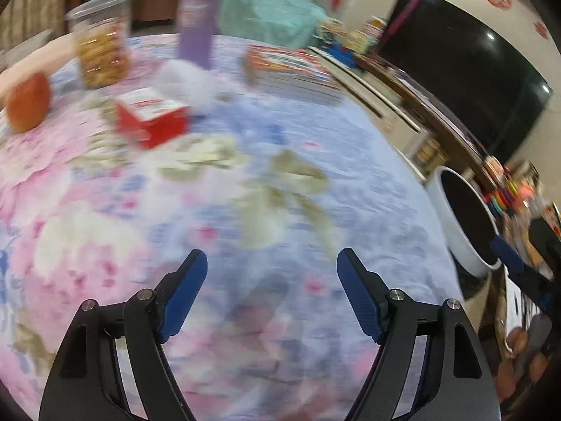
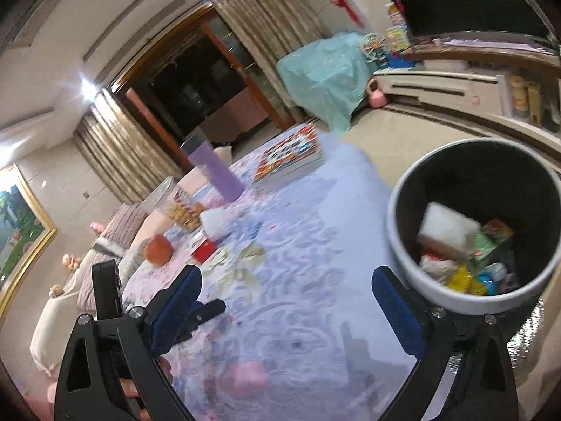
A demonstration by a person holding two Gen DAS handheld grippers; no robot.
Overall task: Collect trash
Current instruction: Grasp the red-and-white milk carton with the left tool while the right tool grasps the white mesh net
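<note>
Trash (image 2: 455, 245), partly blurred inside the white bin (image 2: 403, 245) beside the floral-clothed tabletop (image 2: 298, 245), is being viewed past the released, empty right claw (image 2: 285, 301), while the left claw (image 1: 271, 294), likewise released, is being smeared by blur.

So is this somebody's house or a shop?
Most likely a home living room: a big TV on the wall, long curtains by a glass door, and a sofa beside the flowery table.

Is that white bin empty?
No. The bin holds trash: a white wad, a green packet and other wrappers.
</note>
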